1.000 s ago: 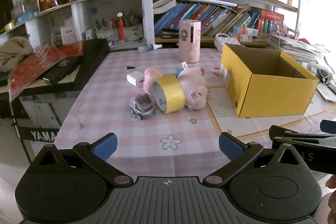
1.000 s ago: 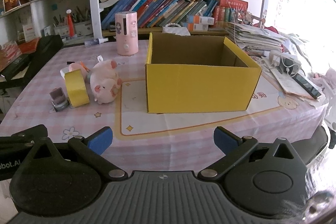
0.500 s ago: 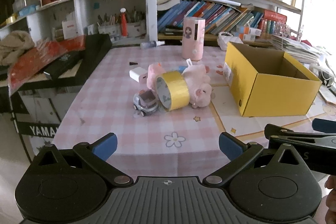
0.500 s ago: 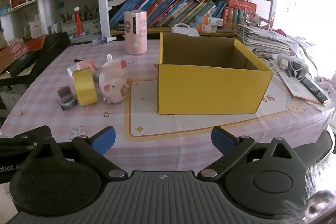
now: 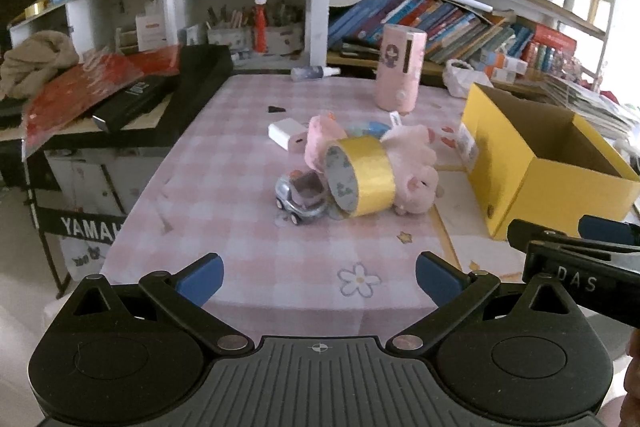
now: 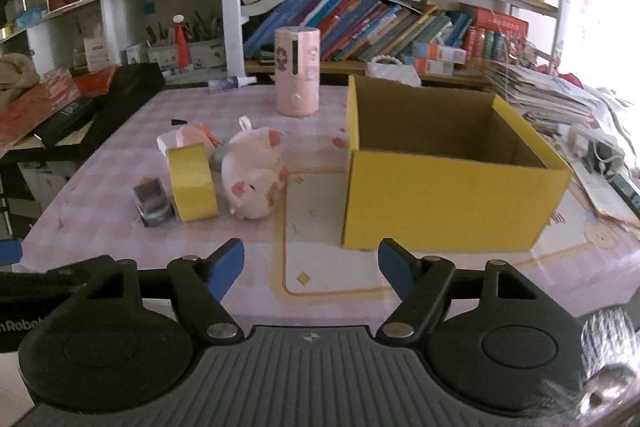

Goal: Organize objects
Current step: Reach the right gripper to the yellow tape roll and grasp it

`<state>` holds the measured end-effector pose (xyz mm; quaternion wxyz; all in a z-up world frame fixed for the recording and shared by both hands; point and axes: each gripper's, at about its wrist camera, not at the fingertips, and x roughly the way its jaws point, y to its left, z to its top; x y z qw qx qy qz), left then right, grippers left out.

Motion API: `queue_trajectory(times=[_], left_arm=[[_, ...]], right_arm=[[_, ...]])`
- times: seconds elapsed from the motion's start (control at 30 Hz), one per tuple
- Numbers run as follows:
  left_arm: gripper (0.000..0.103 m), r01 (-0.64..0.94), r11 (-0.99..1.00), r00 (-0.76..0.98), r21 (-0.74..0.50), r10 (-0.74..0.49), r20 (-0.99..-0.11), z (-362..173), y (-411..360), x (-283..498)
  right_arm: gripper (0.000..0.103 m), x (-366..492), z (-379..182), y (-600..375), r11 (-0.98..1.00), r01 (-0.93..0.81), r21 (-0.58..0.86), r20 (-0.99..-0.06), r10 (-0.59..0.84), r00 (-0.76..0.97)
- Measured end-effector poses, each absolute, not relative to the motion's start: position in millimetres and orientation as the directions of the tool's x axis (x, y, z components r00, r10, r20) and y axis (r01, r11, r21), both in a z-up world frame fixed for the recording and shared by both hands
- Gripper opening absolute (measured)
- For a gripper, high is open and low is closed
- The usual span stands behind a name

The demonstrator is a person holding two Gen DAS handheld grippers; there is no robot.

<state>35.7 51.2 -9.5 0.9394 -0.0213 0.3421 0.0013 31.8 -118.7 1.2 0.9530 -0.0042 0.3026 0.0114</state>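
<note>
An open yellow box point(image 6: 448, 183) stands on the pink checked table point(image 6: 112, 183); it also shows in the left wrist view point(image 5: 540, 163). Left of it lies a cluster: a pink plush pig point(image 6: 252, 179), a yellow tape roll point(image 6: 192, 183) on edge, a small toy car point(image 6: 152, 203) and a white charger point(image 5: 285, 131). In the left wrist view the pig point(image 5: 412, 163), tape roll point(image 5: 360, 179) and car point(image 5: 300, 195) sit ahead. My left gripper point(image 5: 319, 274) is open and empty near the table's front edge. My right gripper point(image 6: 311, 269) is open and empty, in front of the box.
A pink cylinder point(image 6: 297, 71) stands at the back of the table. Bookshelves point(image 6: 380, 19) rise behind it. A black keyboard case point(image 5: 160, 95) and red paper lie to the left. Papers and cables point(image 6: 592, 147) pile up right of the box.
Both grippers have moved forward toward the table. The right gripper's fingers have narrowed somewhat. The objects have not moved.
</note>
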Motion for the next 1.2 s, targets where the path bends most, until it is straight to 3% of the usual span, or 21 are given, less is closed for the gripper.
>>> queue_trajectory(times=[0.07, 0.23, 0.3, 0.9, 1.2], left_arm=[[0.102, -0.025, 0.999, 0.765, -0.039, -0.006, -0.644, -10, 54, 42], [0.101, -0.056, 0.998, 0.766, -0.035, 0.021, -0.643, -12, 58, 57], [0.1, -0.066, 0.998, 0.765, -0.025, 0.035, -0.643, -14, 59, 65], [0.1, -0.173, 0.983, 0.678, 0.058, 0.162, -0.717, -36, 76, 122], [0.1, -0.211, 0.976, 0.642, 0.049, 0.176, -0.746, -44, 85, 136]], right_arm=[[0.07, 39, 2, -116, 0.999, -0.043, -0.004, -0.575, 0.033, 0.818], [0.049, 65, -1, -108, 0.995, -0.104, 0.004, -0.586, 0.087, 0.806], [0.047, 77, -3, -104, 0.992, -0.126, 0.008, -0.595, 0.106, 0.797], [0.048, 180, -21, -63, 0.927, -0.368, 0.069, -0.659, 0.319, 0.681], [0.054, 209, -35, -35, 0.875, -0.48, 0.063, -0.696, 0.383, 0.608]])
